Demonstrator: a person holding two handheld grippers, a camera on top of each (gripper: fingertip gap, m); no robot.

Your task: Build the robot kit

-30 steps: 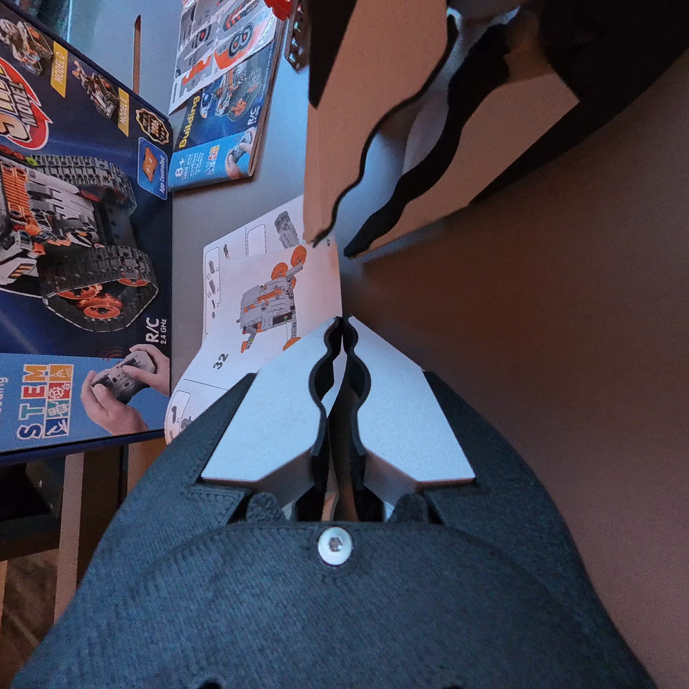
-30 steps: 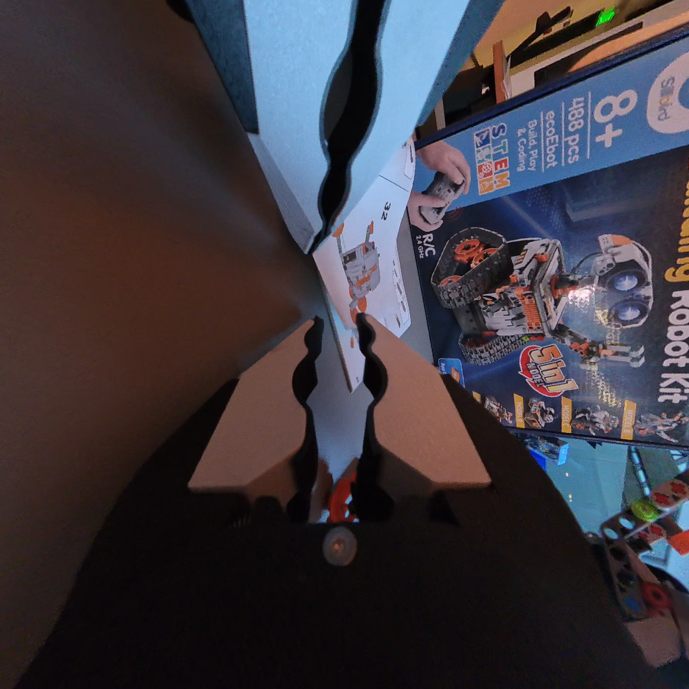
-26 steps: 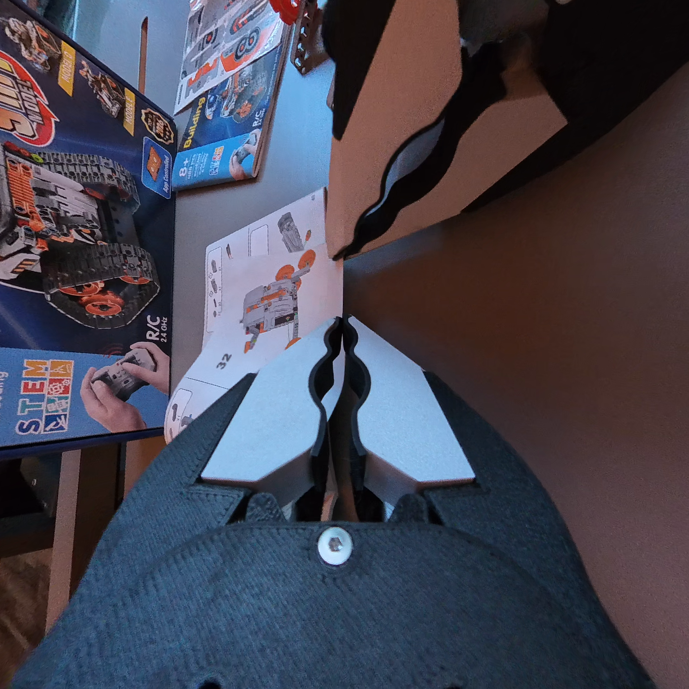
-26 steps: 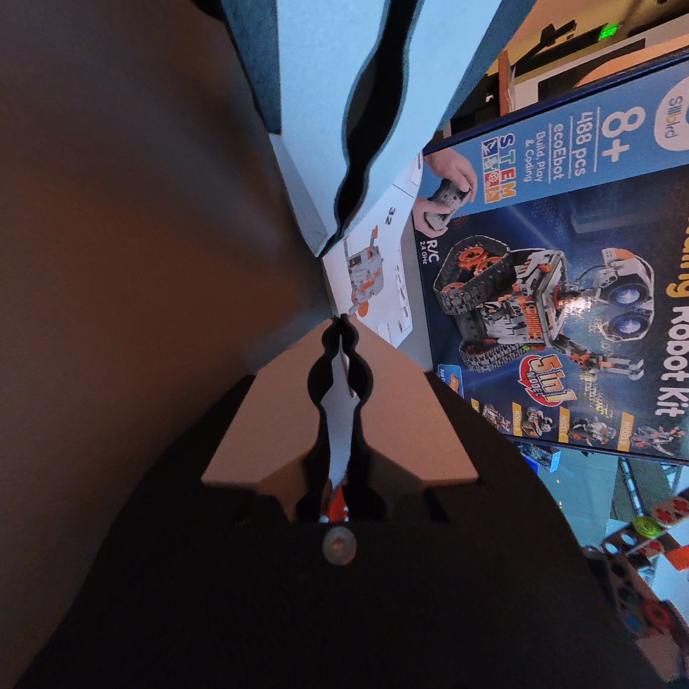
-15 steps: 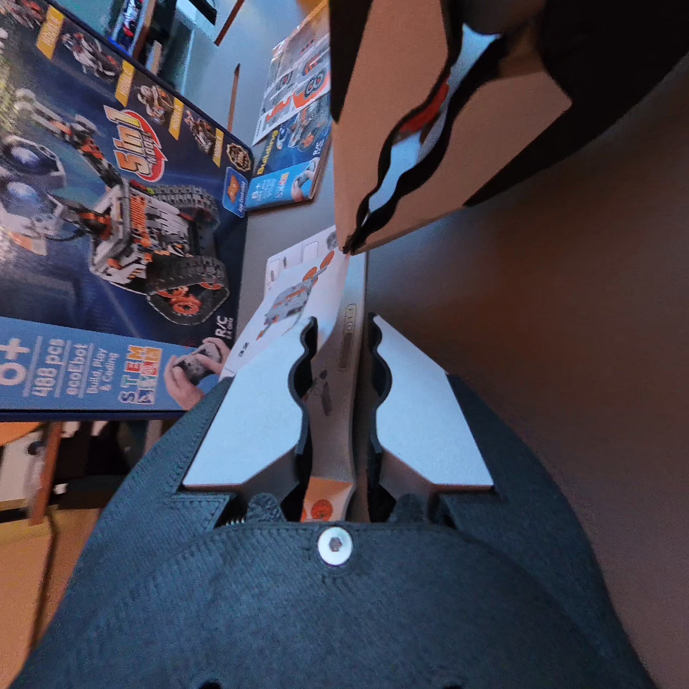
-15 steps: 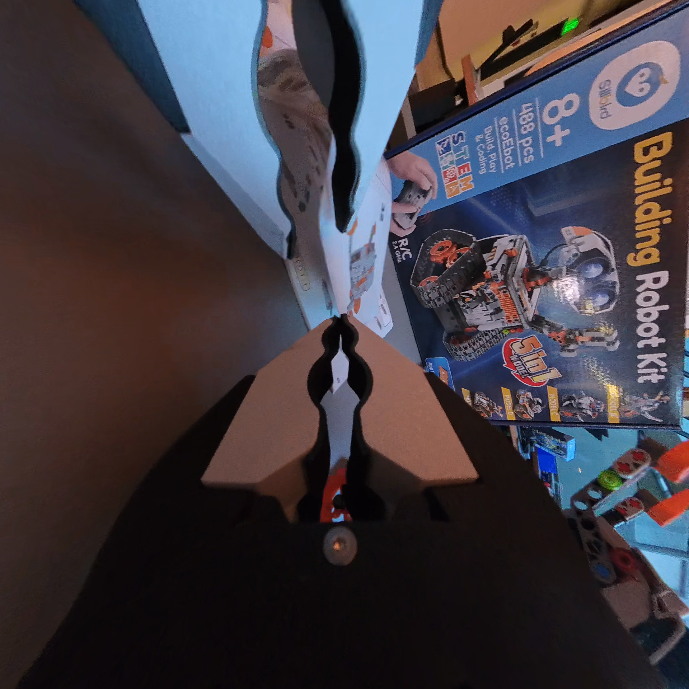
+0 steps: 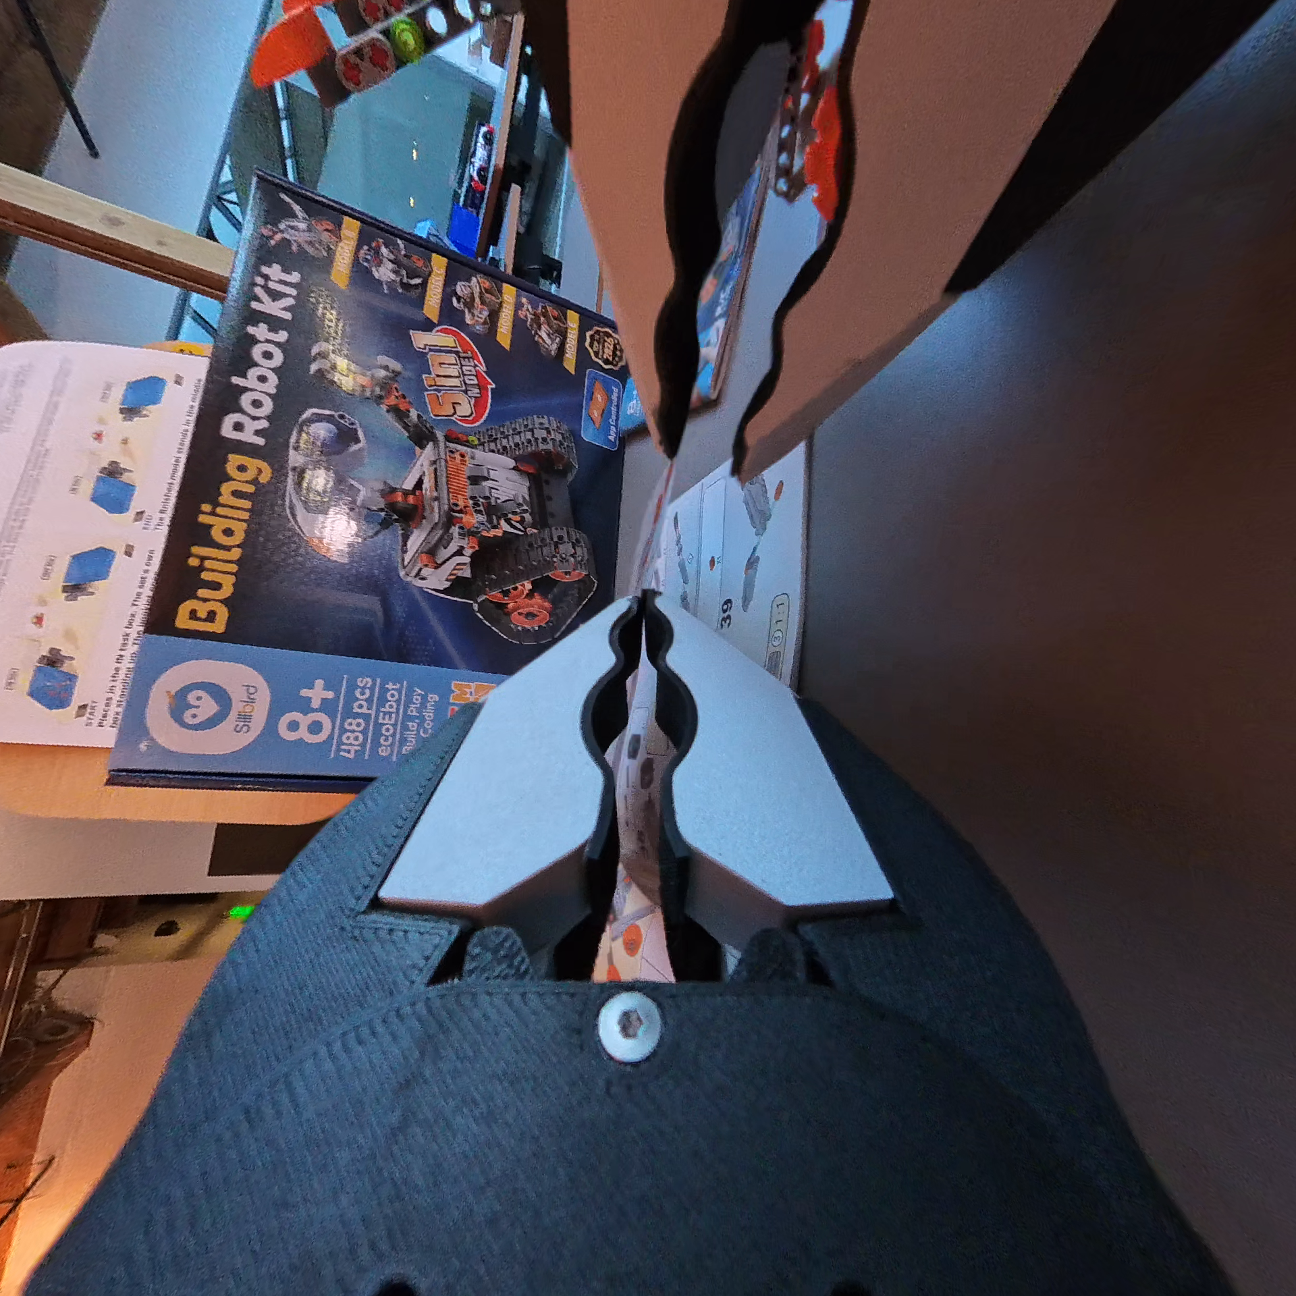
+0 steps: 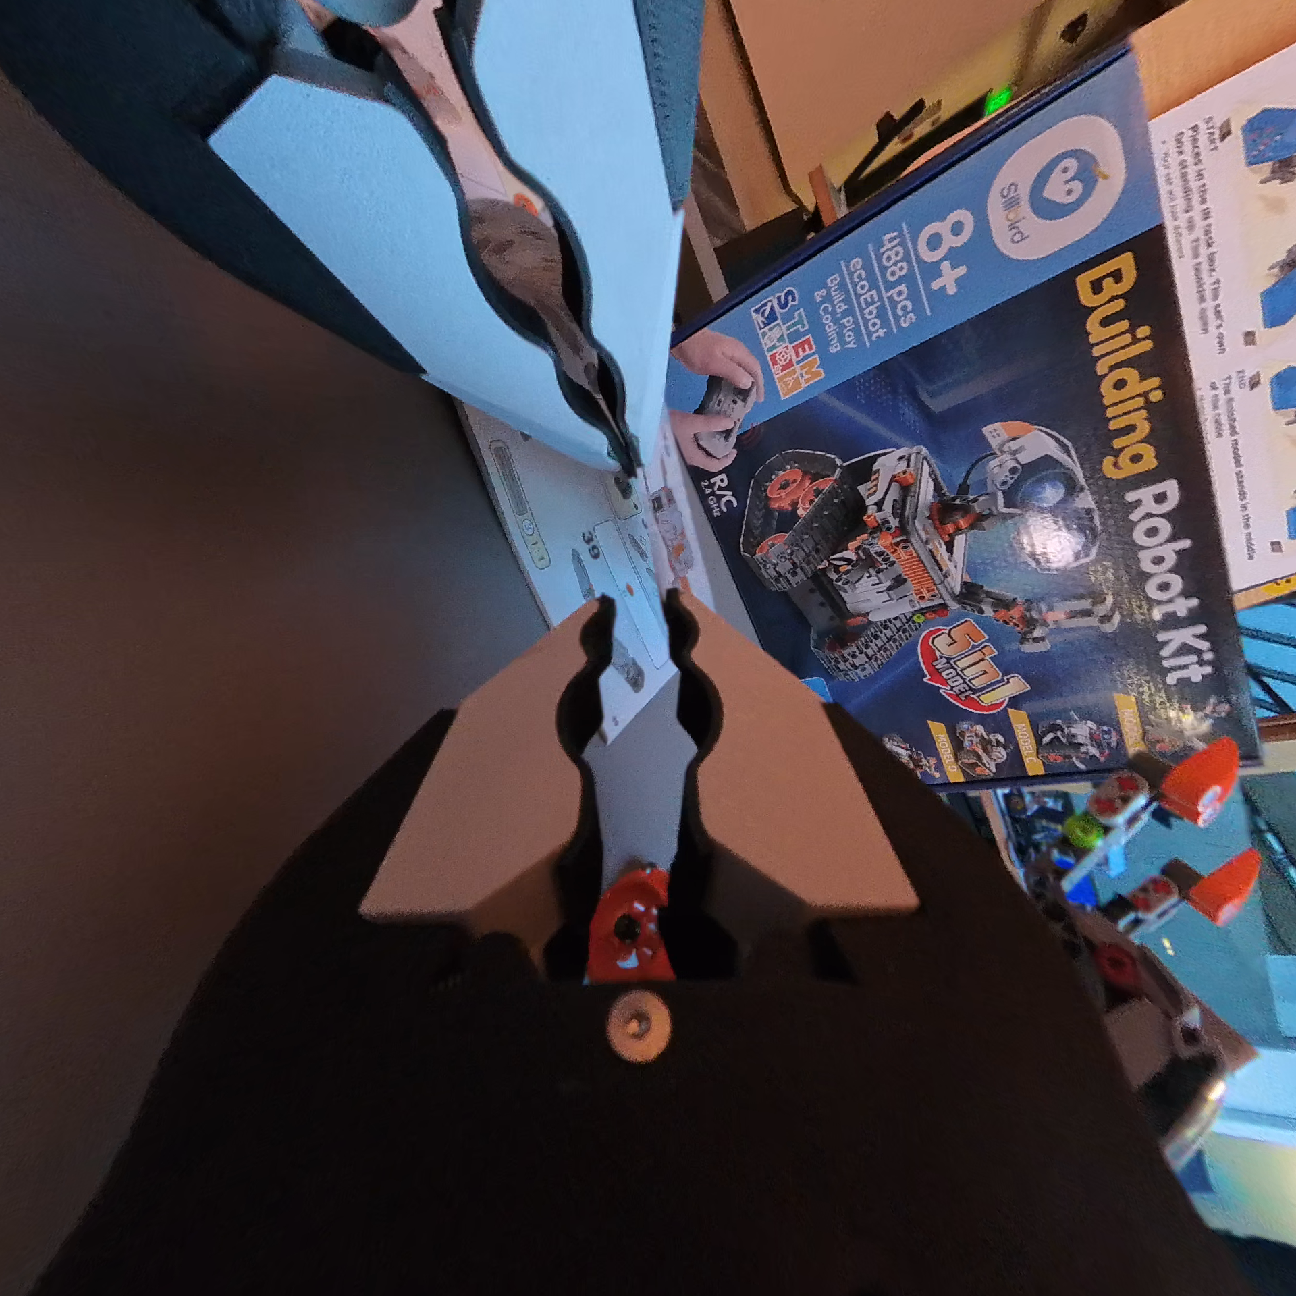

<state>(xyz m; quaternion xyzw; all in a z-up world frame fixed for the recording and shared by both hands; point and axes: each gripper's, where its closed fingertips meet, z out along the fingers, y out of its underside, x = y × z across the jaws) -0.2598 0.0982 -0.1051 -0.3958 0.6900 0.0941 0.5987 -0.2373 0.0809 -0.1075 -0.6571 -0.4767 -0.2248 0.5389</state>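
My left hand-held gripper (image 7: 643,603) pinches a page of the white, staple-bound instruction booklet (image 7: 743,554) printed with grey-and-orange diagrams, lying open on the grey worktop (image 7: 1052,631) beside the dark-blue robot kit box (image 7: 393,505). My right hand-held gripper (image 8: 635,603) is spread above the booklet's far edge.

1. Two grippers are showing – the left gripper (image 7: 643,603) at 6 o'clock, the right gripper (image 8: 635,603) opposite.
2. One blue toy box (image 7: 365,505) is lying at 9 o'clock in the left wrist view.
3. One instruction booklet (image 7: 736,554) is sitting open between the grippers.
4. One printed sheet (image 7: 77,533) is lying beyond the box.
5. Two orange-tipped brick assemblies (image 8: 1164,841) are resting at 4 o'clock in the right wrist view – exact parts unclear.
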